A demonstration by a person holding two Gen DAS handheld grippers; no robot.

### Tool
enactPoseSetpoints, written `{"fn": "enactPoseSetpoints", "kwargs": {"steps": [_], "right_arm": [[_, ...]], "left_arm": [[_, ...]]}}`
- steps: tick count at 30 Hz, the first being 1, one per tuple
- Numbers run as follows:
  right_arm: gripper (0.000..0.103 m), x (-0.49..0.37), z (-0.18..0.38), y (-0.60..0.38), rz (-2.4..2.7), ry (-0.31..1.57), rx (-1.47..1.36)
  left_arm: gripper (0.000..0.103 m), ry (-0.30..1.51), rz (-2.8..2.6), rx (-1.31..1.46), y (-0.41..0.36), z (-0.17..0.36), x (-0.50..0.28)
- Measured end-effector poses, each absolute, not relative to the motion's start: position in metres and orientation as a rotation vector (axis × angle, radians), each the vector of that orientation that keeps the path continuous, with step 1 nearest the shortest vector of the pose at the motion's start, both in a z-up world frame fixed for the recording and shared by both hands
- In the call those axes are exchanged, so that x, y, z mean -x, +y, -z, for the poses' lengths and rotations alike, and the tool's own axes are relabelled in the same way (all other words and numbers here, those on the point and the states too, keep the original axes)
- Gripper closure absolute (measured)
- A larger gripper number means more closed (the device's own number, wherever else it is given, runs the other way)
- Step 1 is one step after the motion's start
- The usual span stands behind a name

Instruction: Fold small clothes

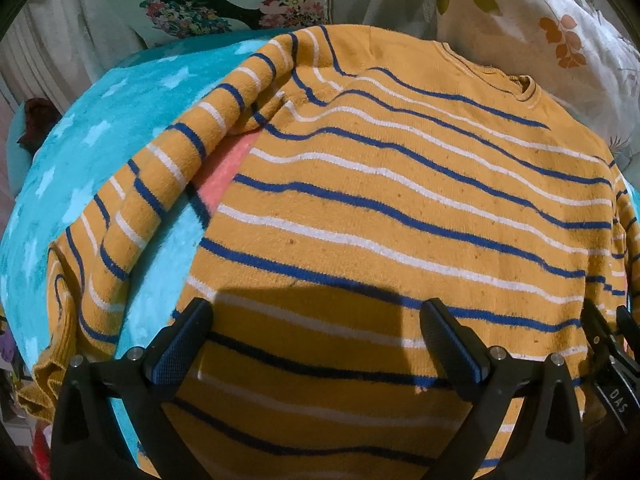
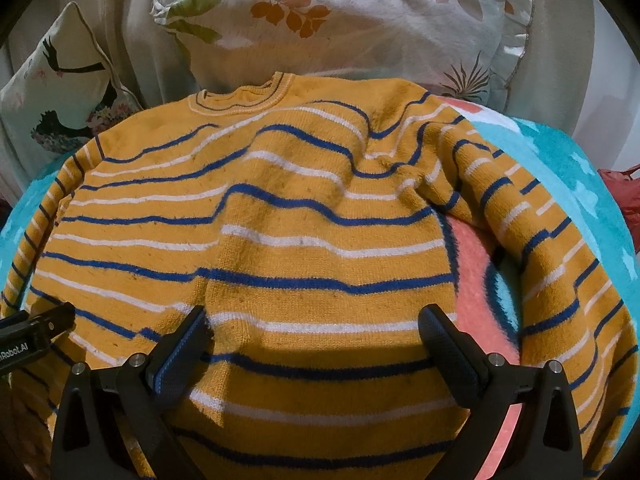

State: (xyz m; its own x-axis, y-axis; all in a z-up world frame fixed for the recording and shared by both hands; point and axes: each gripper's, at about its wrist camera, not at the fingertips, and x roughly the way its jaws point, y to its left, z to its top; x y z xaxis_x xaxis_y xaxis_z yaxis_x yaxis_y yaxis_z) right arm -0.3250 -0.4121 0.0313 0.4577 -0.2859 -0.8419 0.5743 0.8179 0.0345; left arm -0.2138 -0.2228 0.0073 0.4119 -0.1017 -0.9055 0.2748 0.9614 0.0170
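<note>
A small mustard-yellow sweater (image 1: 400, 208) with blue and white stripes lies flat on a turquoise blanket (image 1: 92, 136), collar at the far side. It also shows in the right wrist view (image 2: 280, 220). Its left sleeve (image 1: 152, 200) lies out to the left; its right sleeve (image 2: 560, 264) curves down the right side. My left gripper (image 1: 316, 320) is open and empty, just above the sweater's lower left part. My right gripper (image 2: 316, 324) is open and empty over the lower right part. The right gripper's fingers (image 1: 608, 332) show at the left view's right edge.
Floral pillows (image 2: 360, 28) lean behind the collar. A bird-print cushion (image 2: 60, 92) stands at the back left. The blanket (image 2: 576, 168) has a pink patch (image 2: 476, 288) between body and right sleeve. A red object (image 2: 624, 192) sits at the far right.
</note>
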Motion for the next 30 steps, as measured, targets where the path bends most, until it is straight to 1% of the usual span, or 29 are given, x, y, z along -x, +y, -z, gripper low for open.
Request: {"fn": "enactPoseSetpoints", "kwargs": {"steps": [4, 9, 12, 13, 14, 15, 19, 24, 26, 28, 30], "right_arm": [[0.0, 0.325, -0.031, -0.412, 0.555, 0.969, -0.32], [0.0, 0.323, -0.031, -0.41, 0.568, 0.977, -0.306], [0.0, 0.323, -0.031, -0.41, 0.569, 0.977, -0.306], [0.0, 0.323, -0.031, -0.41, 0.569, 0.976, -0.307], [0.0, 0.323, -0.031, -0.41, 0.569, 0.977, -0.306], [0.0, 0.323, -0.031, -0.41, 0.569, 0.977, -0.306], [0.0, 0.323, -0.031, -0.41, 0.569, 0.977, -0.307], [0.0, 0.323, -0.031, -0.41, 0.568, 0.977, -0.306], [0.0, 0.323, -0.031, -0.41, 0.568, 0.977, -0.306], [0.0, 0.323, -0.031, -0.41, 0.568, 0.977, -0.306], [0.0, 0.323, -0.031, -0.41, 0.568, 0.977, -0.306]], "left_arm": [[0.0, 1.103, 0.274, -0.19, -0.22, -0.007, 0.217], [0.0, 1.124, 0.35, -0.236, -0.219, -0.008, 0.211], [0.0, 1.197, 0.391, -0.257, -0.216, -0.011, 0.203], [0.002, 1.22, 0.404, -0.252, -0.213, -0.014, 0.201], [0.007, 1.23, 0.428, -0.227, -0.205, -0.02, 0.2], [0.009, 1.225, 0.442, -0.21, -0.198, -0.026, 0.199], [0.009, 1.172, 0.442, -0.176, -0.157, -0.049, 0.198], [0.009, 1.107, 0.311, -0.146, -0.082, -0.067, 0.197], [0.009, 1.087, 0.25, -0.125, -0.049, -0.068, 0.199], [0.009, 1.087, 0.229, -0.119, -0.033, -0.064, 0.198], [0.009, 1.121, 0.218, -0.123, -0.021, -0.053, 0.193]]}}
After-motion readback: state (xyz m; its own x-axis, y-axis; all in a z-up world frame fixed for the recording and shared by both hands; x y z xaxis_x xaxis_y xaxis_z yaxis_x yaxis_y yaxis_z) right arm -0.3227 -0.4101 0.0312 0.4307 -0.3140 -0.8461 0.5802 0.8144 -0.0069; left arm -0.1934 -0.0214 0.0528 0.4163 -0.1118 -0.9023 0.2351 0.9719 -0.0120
